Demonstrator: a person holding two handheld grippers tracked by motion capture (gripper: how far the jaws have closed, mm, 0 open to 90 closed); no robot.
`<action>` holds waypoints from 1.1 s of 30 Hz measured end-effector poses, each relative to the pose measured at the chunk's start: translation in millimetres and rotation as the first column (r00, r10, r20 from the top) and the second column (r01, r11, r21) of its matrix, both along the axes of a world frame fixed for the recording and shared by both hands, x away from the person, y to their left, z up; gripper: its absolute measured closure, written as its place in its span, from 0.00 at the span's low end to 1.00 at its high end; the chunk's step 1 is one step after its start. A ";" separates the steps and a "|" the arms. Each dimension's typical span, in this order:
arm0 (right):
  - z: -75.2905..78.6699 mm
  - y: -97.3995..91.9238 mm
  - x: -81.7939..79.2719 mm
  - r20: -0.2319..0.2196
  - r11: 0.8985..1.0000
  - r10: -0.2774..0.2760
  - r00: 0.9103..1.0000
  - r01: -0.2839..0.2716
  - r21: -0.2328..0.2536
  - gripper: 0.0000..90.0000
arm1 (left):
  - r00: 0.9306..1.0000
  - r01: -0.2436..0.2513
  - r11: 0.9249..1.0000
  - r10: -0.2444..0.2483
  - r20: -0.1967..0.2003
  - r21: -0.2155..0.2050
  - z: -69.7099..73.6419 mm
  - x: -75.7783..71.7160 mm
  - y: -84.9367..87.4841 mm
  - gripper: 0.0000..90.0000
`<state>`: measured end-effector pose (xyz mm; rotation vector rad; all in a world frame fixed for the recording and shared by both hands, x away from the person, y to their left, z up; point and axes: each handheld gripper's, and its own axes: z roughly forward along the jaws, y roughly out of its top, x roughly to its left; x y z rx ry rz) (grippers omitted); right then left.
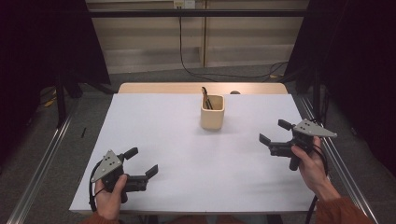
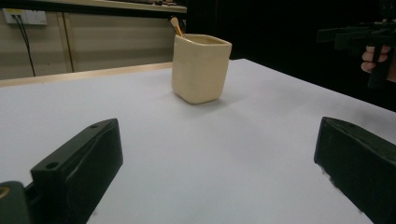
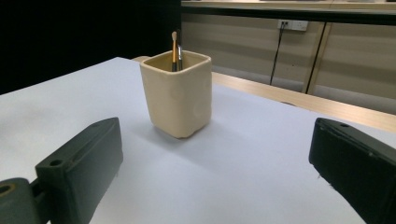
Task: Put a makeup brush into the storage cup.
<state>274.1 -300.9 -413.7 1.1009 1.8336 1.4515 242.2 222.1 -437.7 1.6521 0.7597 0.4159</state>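
Observation:
A cream square cup (image 1: 212, 112) stands upright on the white table (image 1: 168, 149), toward its far middle. Thin brushes (image 1: 206, 99) stick out of the cup, one with an orange handle (image 3: 174, 50). My left gripper (image 1: 142, 161) is held near the front left corner, open and empty, its jaws wide apart. My right gripper (image 1: 275, 132) hovers at the right edge, also open and empty. Both point toward the cup (image 2: 200, 68), which stands well ahead of each. The right gripper (image 2: 355, 35) and the fingers holding it appear far off in the left gripper view.
A wooden strip (image 1: 159, 87) borders the table's far edge. Beyond it are a beige wall, a socket (image 1: 184, 3) and a black cable on the floor. Metal rails (image 1: 42, 163) run along both sides of the table. Dark curtains hang left and right.

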 end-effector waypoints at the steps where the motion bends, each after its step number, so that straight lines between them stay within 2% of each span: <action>1: -0.7 -1.9 -2.9 -0.001 1.000 -0.004 1.000 0.004 0.000 0.03 | 1.000 -0.002 1.000 0.002 0.000 -0.002 0.0 -0.2 0.0 0.01; 5: -4.8 -8.1 -15.3 -0.006 1.000 -0.018 1.000 0.018 -0.002 0.03 | 1.000 -0.007 1.000 0.007 0.000 -0.003 -0.1 -0.9 1.2 0.01; 9: -11.0 -15.0 -26.8 -0.011 0.999 -0.040 0.999 0.040 -0.029 0.03 | 1.000 -0.009 1.000 0.009 0.006 -0.004 0.1 -2.2 1.7 0.01; 14: -15.9 -24.4 -39.4 -0.011 0.997 -0.065 0.998 0.064 -0.039 0.02 | 1.000 -0.014 1.000 0.014 0.009 0.001 0.4 -2.9 3.3 0.01; 21: -20.0 -34.0 -55.2 -0.001 0.994 -0.108 0.994 0.108 -0.021 0.02 | 1.000 -0.022 1.000 0.022 0.013 0.000 1.2 -3.1 3.7 0.01; 23: -21.4 -35.0 -58.6 0.004 0.993 -0.113 0.994 0.114 -0.030 0.02 | 1.000 -0.020 1.000 0.020 0.014 -0.005 1.5 -3.4 3.8 0.01; 28: -24.7 -39.5 -60.6 -0.019 0.991 -0.133 0.991 0.132 -0.029 0.02 | 1.000 -0.021 1.000 0.021 0.011 -0.011 1.1 -2.9 5.4 0.01; 33: -24.8 -35.3 -60.1 -0.015 0.994 -0.106 0.994 0.105 -0.031 0.05 | 1.000 -0.021 1.000 0.021 0.010 -0.011 1.2 -2.6 5.4 0.01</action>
